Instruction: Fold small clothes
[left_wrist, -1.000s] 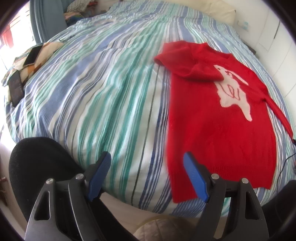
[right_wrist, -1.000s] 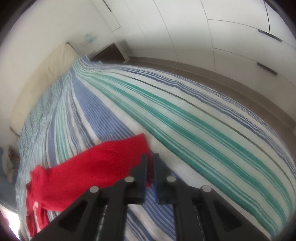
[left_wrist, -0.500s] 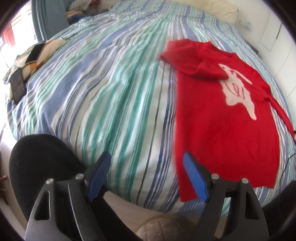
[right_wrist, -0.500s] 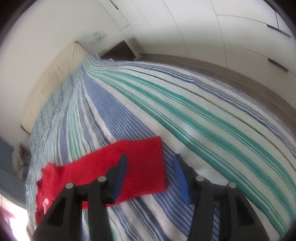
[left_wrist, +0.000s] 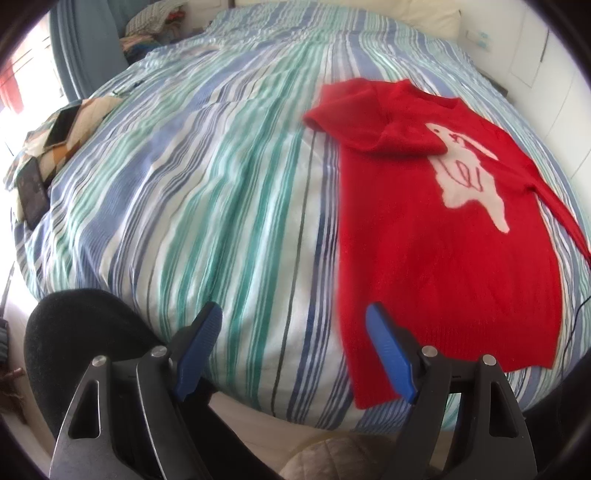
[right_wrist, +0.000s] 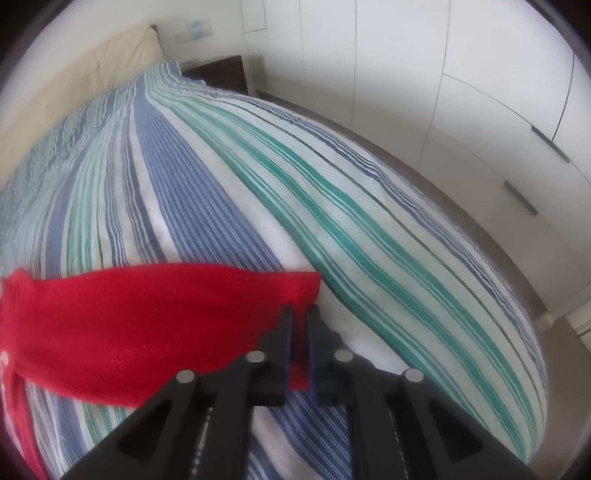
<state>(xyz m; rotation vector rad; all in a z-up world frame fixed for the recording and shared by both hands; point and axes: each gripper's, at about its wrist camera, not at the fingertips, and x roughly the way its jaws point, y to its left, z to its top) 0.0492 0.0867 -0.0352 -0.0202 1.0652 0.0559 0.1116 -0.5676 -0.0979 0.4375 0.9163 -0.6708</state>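
A red sweater (left_wrist: 443, 240) with a white animal figure lies flat on the striped duvet (left_wrist: 203, 184), its left sleeve folded over the chest. My left gripper (left_wrist: 293, 317) hangs open above the bed's near edge, its right fingertip over the sweater's lower left hem corner, with nothing between the pads. In the right wrist view the sweater's other sleeve (right_wrist: 147, 317) stretches across the duvet (right_wrist: 332, 184). My right gripper (right_wrist: 300, 317) is closing its jaws on the cuff end, and red knit shows pinched between the pads.
Two phones (left_wrist: 62, 125) (left_wrist: 33, 192) lie on a patterned cloth at the bed's left edge. A person's dark-clothed leg (left_wrist: 81, 332) is under the left gripper. White wardrobe doors (right_wrist: 480, 110) and a dark nightstand (right_wrist: 221, 74) stand beyond the bed.
The right gripper let go of the sleeve end, stood open over the cuff, then closed on it again with the wrist rolled. The left gripper stayed open and hardly moved.
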